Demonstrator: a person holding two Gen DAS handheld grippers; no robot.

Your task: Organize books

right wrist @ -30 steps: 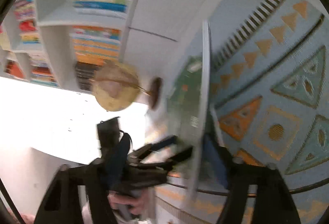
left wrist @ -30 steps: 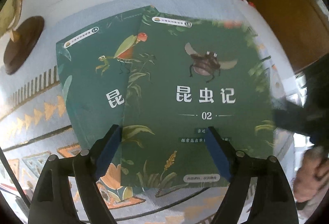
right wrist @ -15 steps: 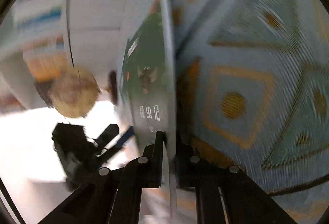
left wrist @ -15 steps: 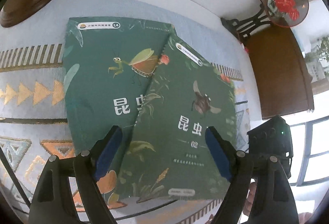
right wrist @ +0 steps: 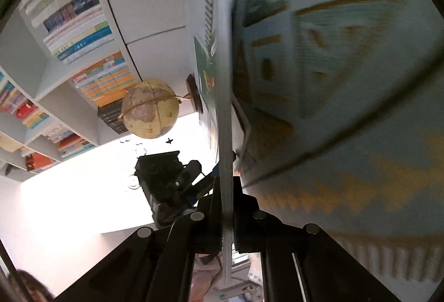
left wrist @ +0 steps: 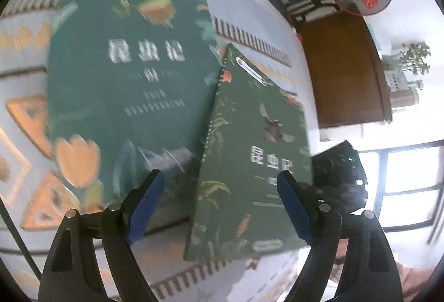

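The right hand-held gripper (right wrist: 228,207) clenches the raised book's (left wrist: 249,157) edge; the left hand-held gripper (left wrist: 219,191) hangs released above.

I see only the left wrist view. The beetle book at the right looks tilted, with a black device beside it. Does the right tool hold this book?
Observer: Yes. In the right wrist view the right tool is shut on the beetle book, which shows edge-on between its fingers.
Operator: Thank you. What stands beyond the books? My view cuts it off.
Observer: A globe stands past the books' far end, and behind it is a white bookshelf filled with books.
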